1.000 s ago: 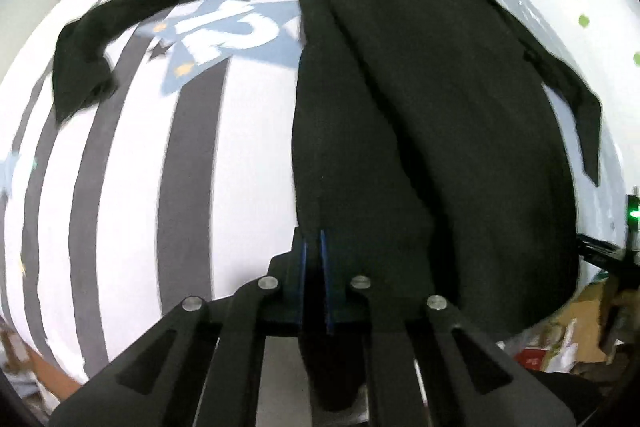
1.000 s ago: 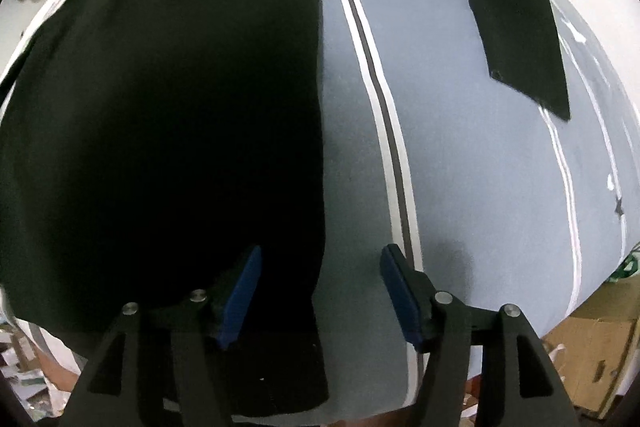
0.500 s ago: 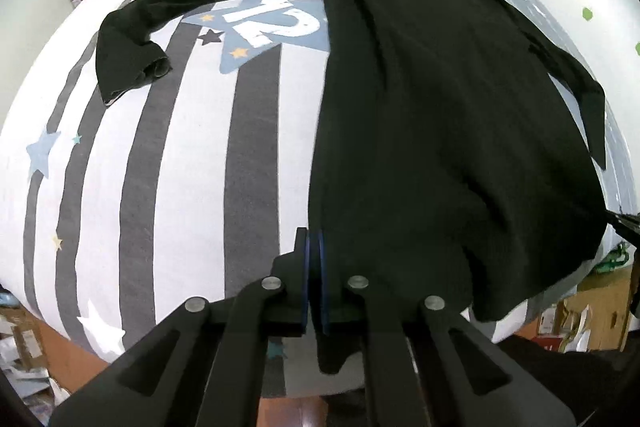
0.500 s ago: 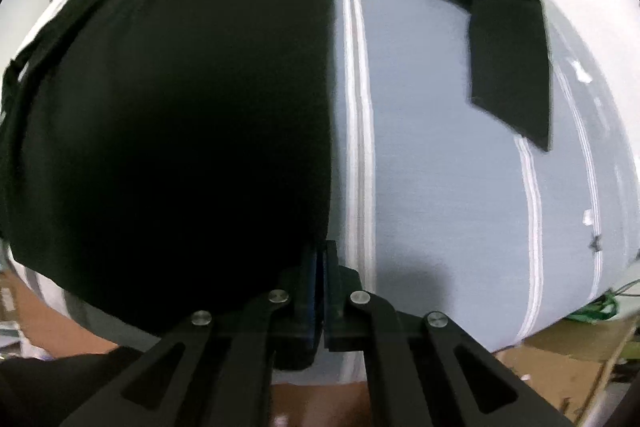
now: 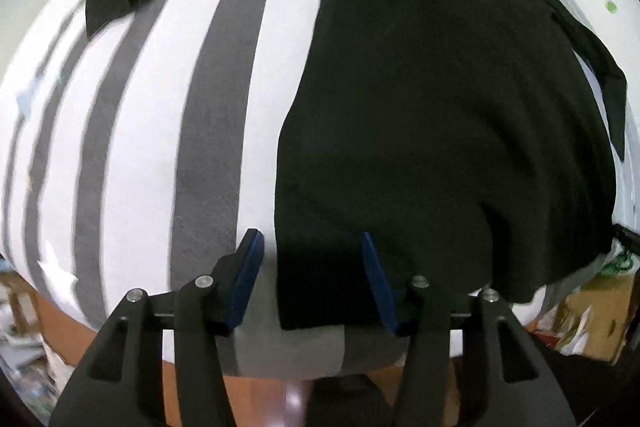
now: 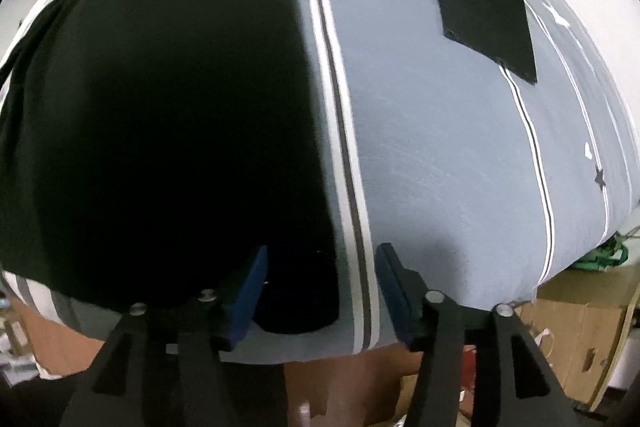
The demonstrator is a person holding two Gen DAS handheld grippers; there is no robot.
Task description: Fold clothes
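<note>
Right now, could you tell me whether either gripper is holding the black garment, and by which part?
Nothing is held. Both the left gripper and right gripper are opening, pads clear of the black garment, whose bottom hem corners lie between the jaws.

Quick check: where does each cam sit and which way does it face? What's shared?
Left wrist: on the left claw, aimed steeply down at the black long-sleeve top's hem corner on the striped bedsheet; its opening blue pads straddle that corner.
Right wrist: on the right claw, aimed steeply down at the opposite hem corner; jaws opening, pads clear of the cloth.
Shared: the same top and sheet.
</note>
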